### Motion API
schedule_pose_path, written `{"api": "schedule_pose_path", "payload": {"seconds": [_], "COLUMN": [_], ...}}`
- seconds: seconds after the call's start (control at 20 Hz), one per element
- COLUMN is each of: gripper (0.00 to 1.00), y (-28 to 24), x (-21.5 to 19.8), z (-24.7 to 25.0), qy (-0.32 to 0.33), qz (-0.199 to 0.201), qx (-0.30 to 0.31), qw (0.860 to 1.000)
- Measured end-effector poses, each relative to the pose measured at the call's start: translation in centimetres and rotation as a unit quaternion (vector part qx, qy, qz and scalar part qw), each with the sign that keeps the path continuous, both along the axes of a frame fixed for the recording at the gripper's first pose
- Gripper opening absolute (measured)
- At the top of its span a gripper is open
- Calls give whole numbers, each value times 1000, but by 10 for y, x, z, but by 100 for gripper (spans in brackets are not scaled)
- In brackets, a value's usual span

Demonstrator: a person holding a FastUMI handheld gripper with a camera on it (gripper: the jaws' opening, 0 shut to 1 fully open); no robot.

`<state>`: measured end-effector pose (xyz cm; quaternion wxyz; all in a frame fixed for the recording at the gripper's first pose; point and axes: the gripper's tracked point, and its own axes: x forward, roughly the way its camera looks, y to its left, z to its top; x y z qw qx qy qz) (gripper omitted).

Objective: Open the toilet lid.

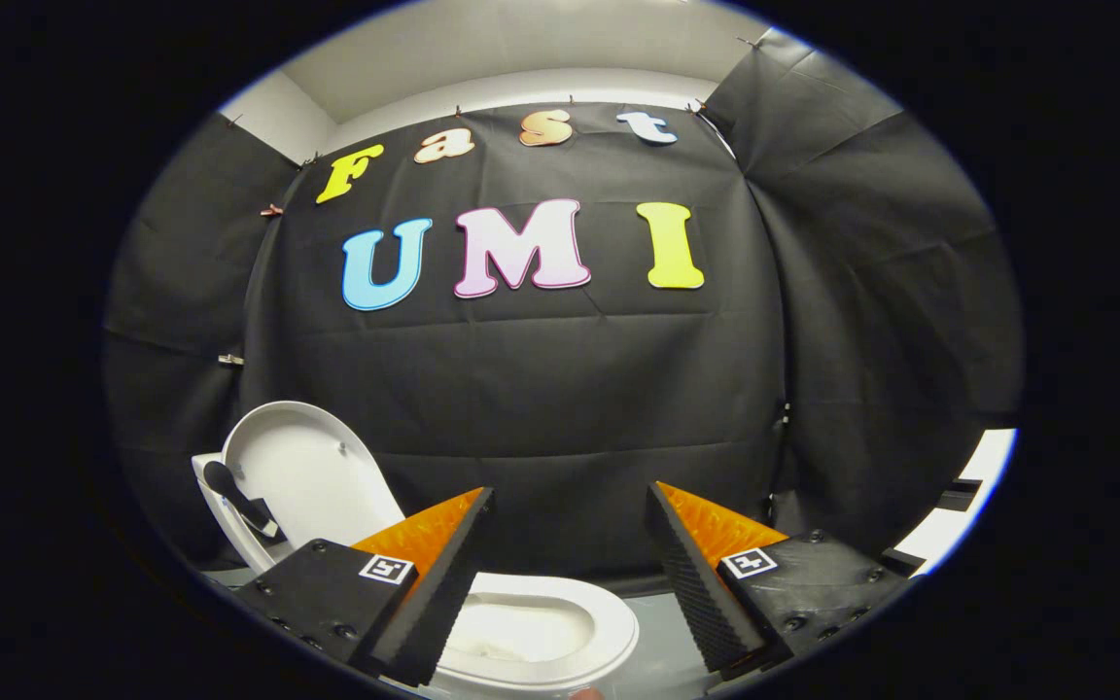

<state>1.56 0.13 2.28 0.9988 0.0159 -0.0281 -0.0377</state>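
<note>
Nearest to me are my gripper's (570,544) two fingers, spread wide apart and holding nothing, with open air between their tips. Each ribbed pad (691,583) faces inward, and each finger carries a small square marker (750,562) on its mount.

Beyond them, the biggest thing I see is the black cloth wall (541,389), wrapping round on three sides and closing the space in behind the toilet. Above the cloth a strip of pale wall and ceiling (511,49) shows.

Below and between the fingers, a little toward the left one, sits the toilet bowl with its white seat ring (609,622) lying flat; the left finger covers part of the ring's near rim. The toilet lid (302,476) already stands raised, tilted back beyond the left finger, its inner face turned my way and its top edge close to the cloth behind. A dark handle-like piece (239,501) sits against the lid's lower left part; I cannot tell what it is.

To the right of the bowl there is bare grey floor (662,632), giving me some room on that side. The gripper points level at the wall, above the seat.
</note>
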Motion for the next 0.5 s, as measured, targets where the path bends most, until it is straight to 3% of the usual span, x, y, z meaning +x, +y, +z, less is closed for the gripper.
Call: {"api": "schedule_pose_path", "payload": {"seconds": [0.5], "gripper": [99], "y": [2], "x": [3], "z": [-16], "qy": [29], "qz": [5], "qx": [-7], "qw": [1000]}}
